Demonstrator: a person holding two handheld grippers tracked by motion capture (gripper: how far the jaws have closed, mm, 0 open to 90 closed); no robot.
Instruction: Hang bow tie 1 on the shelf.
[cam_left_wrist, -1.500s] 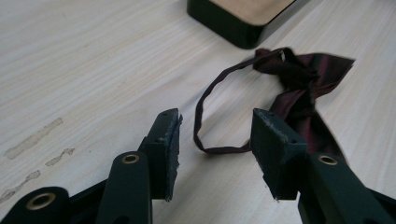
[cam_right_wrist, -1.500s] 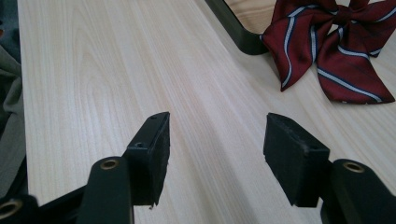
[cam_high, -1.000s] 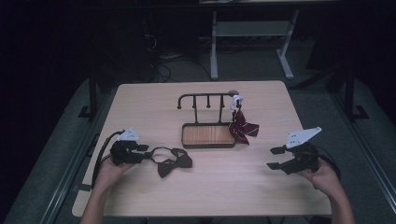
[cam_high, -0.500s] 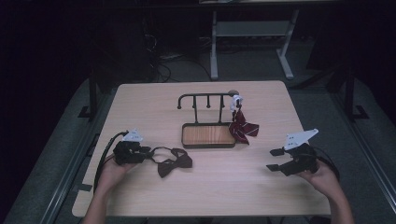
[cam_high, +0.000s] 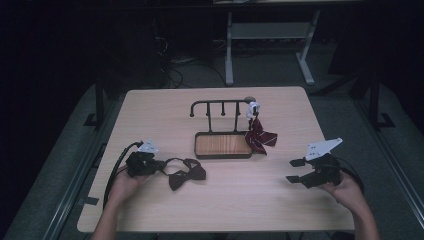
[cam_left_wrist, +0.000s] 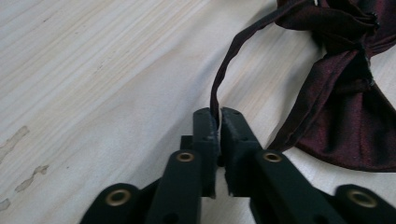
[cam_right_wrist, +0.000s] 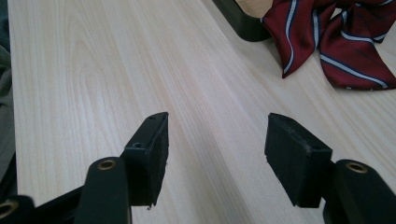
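Progress: striped tie (cam_high: 260, 138) already hangs on the rack (cam_high: 222, 106); left gripper (cam_left_wrist: 218, 122) has just been closing and pinches the bow tie (cam_high: 187, 173) strap near the table's (cam_high: 165, 107) left edge, unhung; right gripper (cam_right_wrist: 217, 140) waits wide, empty.

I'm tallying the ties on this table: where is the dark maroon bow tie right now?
In the high view the dark maroon bow tie lies front-left on the table, beside the left gripper, which pinches its strap.

Satiny dark cloth bow tie (cam_left_wrist: 345, 93) on pale matt wood-grain table (cam_left_wrist: 93, 70)
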